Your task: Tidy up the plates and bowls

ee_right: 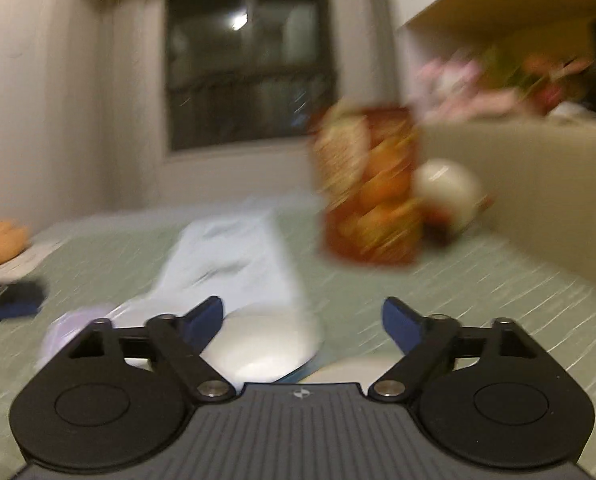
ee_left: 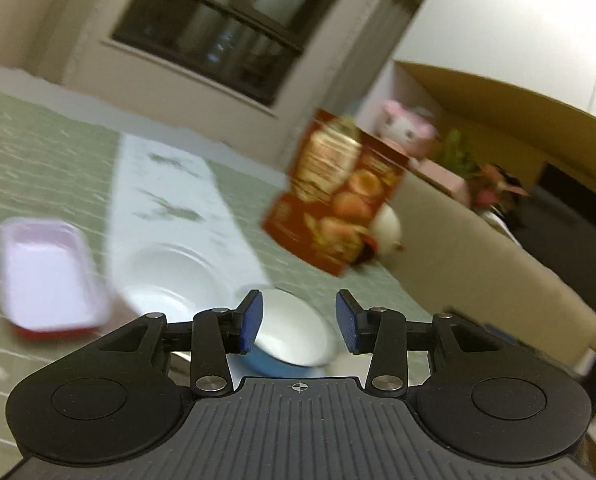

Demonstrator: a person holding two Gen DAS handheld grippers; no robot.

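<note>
A green quilted cloth (ee_left: 46, 152) with a matt, stitched surface is seen, and a paler smooth cloth strip (ee_left: 166, 196) lies on it. The white plate (ee_left: 174, 276) and white bowl (ee_left: 294, 328) look glossy, like glazed ceramic. The pink tray (ee_left: 46, 272) appears to be smooth plastic. The red box (ee_left: 333, 192) is printed cardboard with a slight sheen. The big carton (ee_left: 457, 240) is plain matt cardboard. The pads (ee_left: 252, 320) are ribbed blue rubber on matt black plastic links with bright metal pins.
</note>
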